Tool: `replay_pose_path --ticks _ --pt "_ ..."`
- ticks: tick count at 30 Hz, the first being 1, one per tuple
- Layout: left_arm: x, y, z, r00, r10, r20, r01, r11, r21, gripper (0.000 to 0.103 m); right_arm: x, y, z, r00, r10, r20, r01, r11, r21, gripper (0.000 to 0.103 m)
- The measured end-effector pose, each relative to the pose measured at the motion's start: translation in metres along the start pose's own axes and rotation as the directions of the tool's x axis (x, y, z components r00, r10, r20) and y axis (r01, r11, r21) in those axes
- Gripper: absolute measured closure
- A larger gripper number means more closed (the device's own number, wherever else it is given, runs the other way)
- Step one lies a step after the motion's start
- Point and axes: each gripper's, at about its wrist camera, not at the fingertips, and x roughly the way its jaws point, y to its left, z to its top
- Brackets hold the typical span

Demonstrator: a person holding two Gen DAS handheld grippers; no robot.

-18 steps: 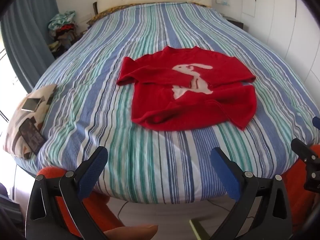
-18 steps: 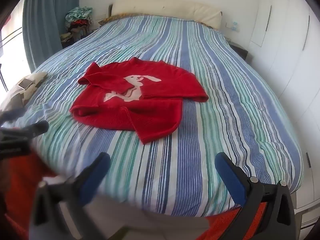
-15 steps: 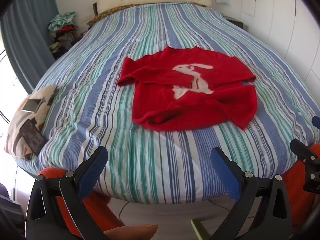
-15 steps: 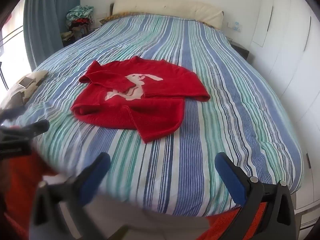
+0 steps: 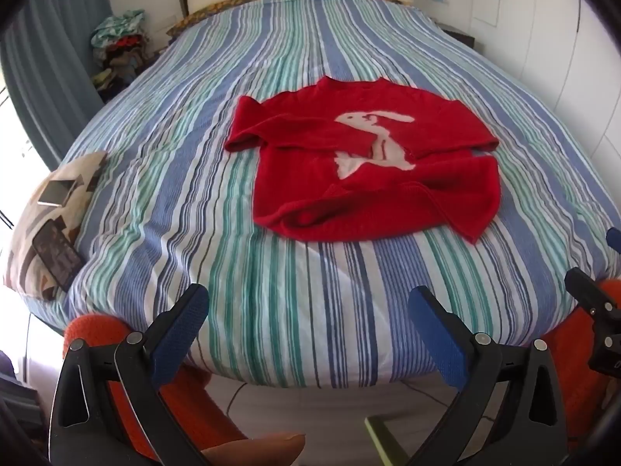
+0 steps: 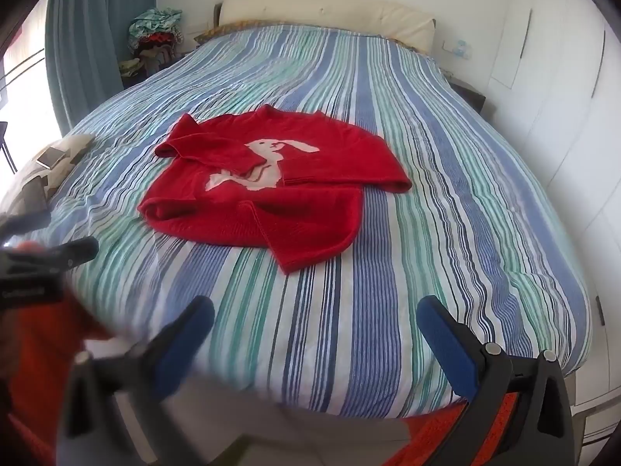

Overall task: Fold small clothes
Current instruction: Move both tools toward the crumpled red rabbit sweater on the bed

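A small red sweater [image 5: 372, 178] with a white rabbit on it lies on the striped bed [image 5: 217, 202], both sleeves folded across its front. It also shows in the right wrist view [image 6: 271, 194], left of centre. My left gripper [image 5: 308, 314] is open and empty, held at the foot of the bed, well short of the sweater. My right gripper [image 6: 316, 320] is open and empty too, also at the foot edge, to the right of the left one. Part of the right gripper [image 5: 594, 310] shows at the right edge of the left wrist view.
A patterned cushion [image 5: 73, 194] with two phones on it lies at the bed's left edge. A pile of clothes [image 5: 120, 50] stands by the blue curtain [image 5: 46, 70] at the back left. White wardrobe doors [image 6: 562, 97] run along the right.
The right wrist view has moved a little closer and lower toward the bed. The left gripper has hardly moved. The sweater lies as before.
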Motion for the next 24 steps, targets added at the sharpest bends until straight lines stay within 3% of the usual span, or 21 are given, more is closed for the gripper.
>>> replay_pose_path --ticks 8,13,18,24 --pt "0.005 0.001 -0.003 0.999 0.048 -0.002 -0.048 0.999 0.011 0.001 0.000 -0.002 0.000 1.000 -0.012 0.000 0.012 1.000 0.008 0.000" --pt "0.011 0.006 -0.005 0.997 0.082 -0.007 -0.082 0.996 0.022 0.000 0.000 -0.002 0.002 0.997 -0.080 -0.005 0.080 0.997 -0.004 0.000" --pt "0.016 0.012 -0.004 0.998 0.022 -0.052 -0.023 0.999 -0.032 0.000 0.002 -0.008 0.001 0.983 -0.179 -0.036 0.179 0.984 0.001 0.000" --pt "0.016 0.013 -0.004 0.997 -0.025 -0.071 0.020 0.997 -0.072 0.000 0.005 -0.015 -0.002 0.980 -0.188 -0.071 0.189 0.982 0.019 0.000"
